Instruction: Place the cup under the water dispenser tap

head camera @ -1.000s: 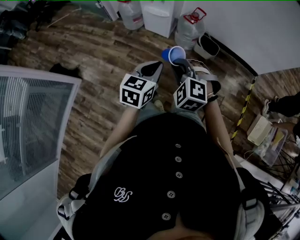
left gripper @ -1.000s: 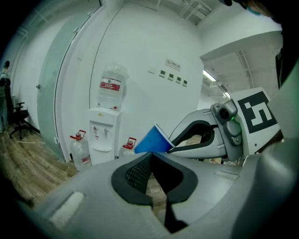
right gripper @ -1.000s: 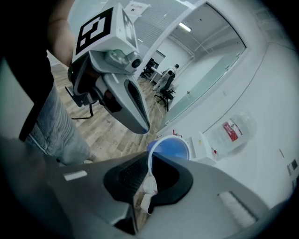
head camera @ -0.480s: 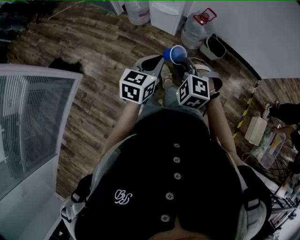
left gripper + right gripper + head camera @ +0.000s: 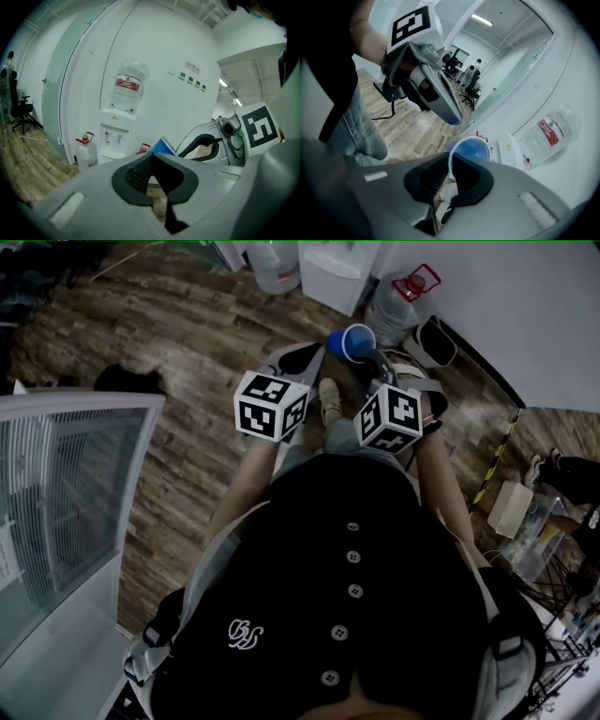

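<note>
Since the cup (image 5: 469, 149) hangs in the air, well apart from the water dispenser (image 5: 116, 136), the step in hand reads as the carry toward the tap, not the placing itself.

Nearest, the right gripper (image 5: 451, 161) has its jaws almost together, pinching the blue cup's wall at the rim. The cup seems roughly mouth-up, though the wide-angle picture makes its tilt hard to judge. Just beside it, the left gripper (image 5: 152, 157) has its jaws closed tip to tip with nothing between them, so it carries nothing. Below both lies the wood-plank floor (image 5: 187, 352). Beyond that, the white dispenser stands against the wall, a large bottle (image 5: 129, 89) upturned on its top and a red-handled jug (image 5: 86, 150) on the floor beside it.

The next move, as I judge it, calls for closing the remaining gap and levelling the cup. The cup must then be lowered onto the ledge beneath one of the two taps (image 5: 108, 134) before the jaws let go. A tilted set-down could tip it.

Only the head view shows both grippers side by side and the stretch of floor left to cross. Only the left gripper view shows the dispenser's front squarely, taps and ledge included. Only the right gripper view shows the pinch at the rim; from above, the cup merely sits at that gripper's tip.
</note>
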Demonstrator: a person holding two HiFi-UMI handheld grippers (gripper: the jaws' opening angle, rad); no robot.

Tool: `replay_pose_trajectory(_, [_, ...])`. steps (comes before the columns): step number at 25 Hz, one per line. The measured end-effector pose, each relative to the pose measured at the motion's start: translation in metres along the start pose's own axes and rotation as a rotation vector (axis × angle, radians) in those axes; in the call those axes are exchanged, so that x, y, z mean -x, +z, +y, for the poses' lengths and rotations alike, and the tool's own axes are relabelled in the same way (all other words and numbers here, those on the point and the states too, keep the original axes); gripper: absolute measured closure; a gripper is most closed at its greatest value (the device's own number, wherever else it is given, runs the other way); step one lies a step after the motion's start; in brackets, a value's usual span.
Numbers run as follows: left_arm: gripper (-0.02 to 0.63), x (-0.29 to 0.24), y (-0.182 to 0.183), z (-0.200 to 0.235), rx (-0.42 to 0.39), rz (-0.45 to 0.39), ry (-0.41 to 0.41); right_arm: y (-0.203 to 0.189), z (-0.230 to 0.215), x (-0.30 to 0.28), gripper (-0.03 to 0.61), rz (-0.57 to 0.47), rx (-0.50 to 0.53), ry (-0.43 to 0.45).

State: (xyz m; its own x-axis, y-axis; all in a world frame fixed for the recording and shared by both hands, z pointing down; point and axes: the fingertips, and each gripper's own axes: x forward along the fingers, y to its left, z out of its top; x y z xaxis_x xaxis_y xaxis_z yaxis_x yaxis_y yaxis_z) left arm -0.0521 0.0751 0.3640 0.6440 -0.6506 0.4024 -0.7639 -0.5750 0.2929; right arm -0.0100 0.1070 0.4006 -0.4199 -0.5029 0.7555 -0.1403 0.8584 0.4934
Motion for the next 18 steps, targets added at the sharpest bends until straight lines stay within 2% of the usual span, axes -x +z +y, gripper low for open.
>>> replay_pose_trajectory(6, [0.612, -0.038, 0.029, 0.034, 0.011, -0.004, 0.004, -0.013, -0.046, -0.034, 0.552, -0.002, -0.008, 0.025])
replay_pose_trajectory(12, [0.612, -0.082, 0.063, 0.071, 0.017, -0.01, 0.01, -0.016, -0.103, -0.061, 0.552, -0.03, -0.005, 0.0])
replay_pose_trajectory(18, [0.612, -0.125, 0.085, 0.092, 0.017, 0.003, -0.006, -0.028, -0.14, -0.084, 0.552, -0.035, -0.012, 0.01])
